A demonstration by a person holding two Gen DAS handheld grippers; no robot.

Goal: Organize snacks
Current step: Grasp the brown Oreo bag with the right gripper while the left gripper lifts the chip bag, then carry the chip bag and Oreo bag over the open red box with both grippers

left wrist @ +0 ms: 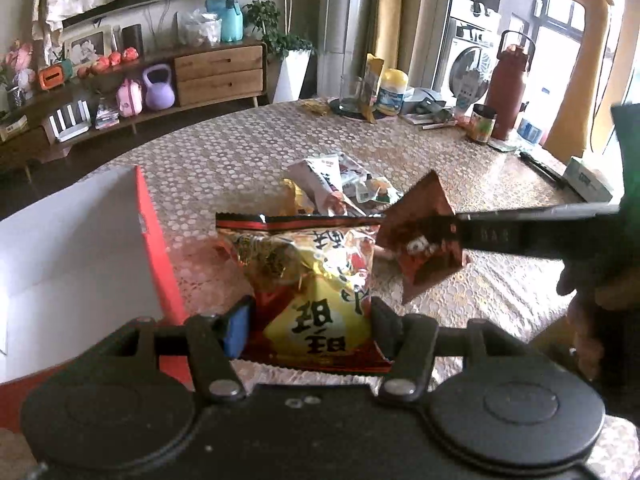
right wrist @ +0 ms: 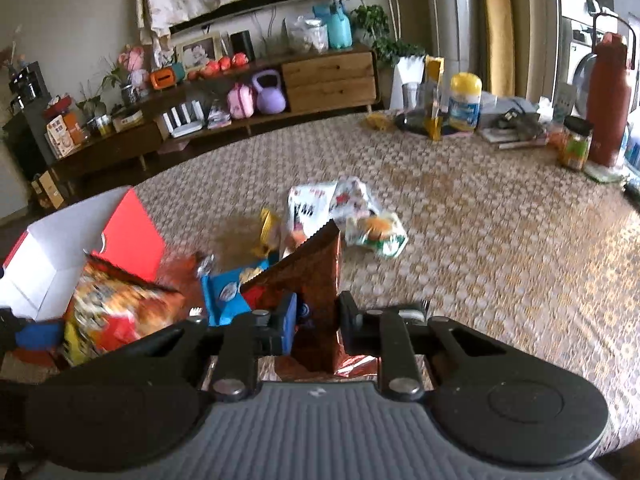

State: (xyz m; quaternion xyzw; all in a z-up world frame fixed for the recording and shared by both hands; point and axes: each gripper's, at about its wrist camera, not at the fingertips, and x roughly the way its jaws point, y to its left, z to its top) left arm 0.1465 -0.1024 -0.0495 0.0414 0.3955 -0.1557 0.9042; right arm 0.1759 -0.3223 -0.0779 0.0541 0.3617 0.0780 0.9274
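My left gripper (left wrist: 310, 326) is shut on a yellow and red snack bag (left wrist: 308, 276) and holds it above the table, beside an open red box with a white inside (left wrist: 80, 248). My right gripper (right wrist: 318, 318) is shut on a brown foil snack packet (right wrist: 316, 280); it also shows in the left wrist view (left wrist: 420, 240), to the right of the yellow bag. In the right wrist view the yellow and red bag (right wrist: 116, 304) hangs at the box's (right wrist: 132, 232) mouth. A blue packet (right wrist: 224, 292) lies behind the brown packet. A pile of loose snack packets (right wrist: 344, 216) lies mid-table.
The table has a patterned cloth (right wrist: 480, 240). At its far edge stand a yellow-lidded tub (right wrist: 464, 100), a glass (right wrist: 412, 96), a jar (right wrist: 576, 144) and a dark red flask (right wrist: 608, 100). A wooden sideboard (right wrist: 328, 76) with ornaments runs along the back wall.
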